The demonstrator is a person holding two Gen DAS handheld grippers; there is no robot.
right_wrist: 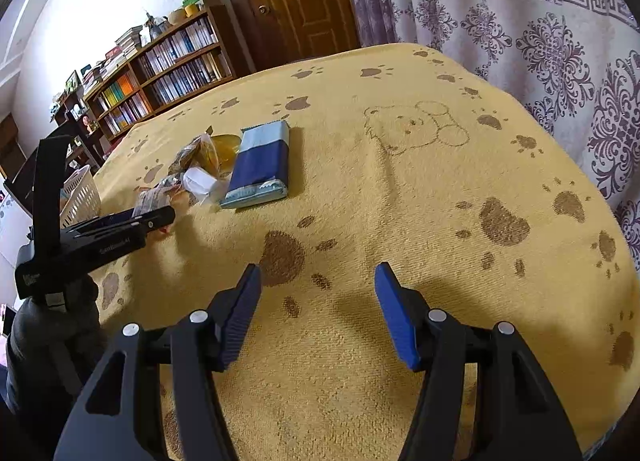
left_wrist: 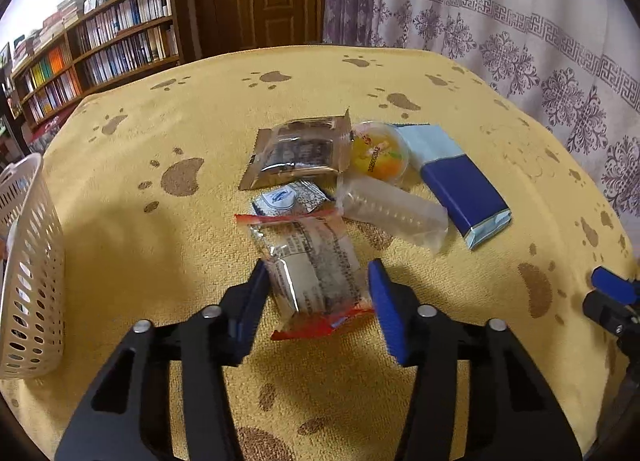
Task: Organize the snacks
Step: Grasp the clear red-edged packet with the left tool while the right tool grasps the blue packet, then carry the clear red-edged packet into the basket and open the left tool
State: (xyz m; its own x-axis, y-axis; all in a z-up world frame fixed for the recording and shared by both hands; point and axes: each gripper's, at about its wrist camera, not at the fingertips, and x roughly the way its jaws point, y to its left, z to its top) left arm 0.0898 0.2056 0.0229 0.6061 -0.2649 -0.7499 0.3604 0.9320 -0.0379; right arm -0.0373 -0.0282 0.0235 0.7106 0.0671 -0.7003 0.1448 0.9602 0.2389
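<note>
pick step: left gripper (left_wrist: 316, 293) wide open, straddling clear red-ended snack packet (left_wrist: 316, 265), no grip. next: close, carry left to white slotted basket (left_wrist: 28, 261). right gripper (right_wrist: 316, 301) open, empty.

- Snack items on the yellow paw-print cloth (left_wrist: 132, 245): 6
- 1 clear packet with red ends (left_wrist: 316, 273)
- 1 brown packet (left_wrist: 298, 153)
- 1 small white sachet (left_wrist: 288, 197)
- 1 jelly cup (left_wrist: 380, 153)
- 1 frosted plastic tube (left_wrist: 394, 213)
- 1 blue box (left_wrist: 460, 185)
- White slotted baskets (left_wrist: 28, 281): 1
- Grippers: 2
</note>
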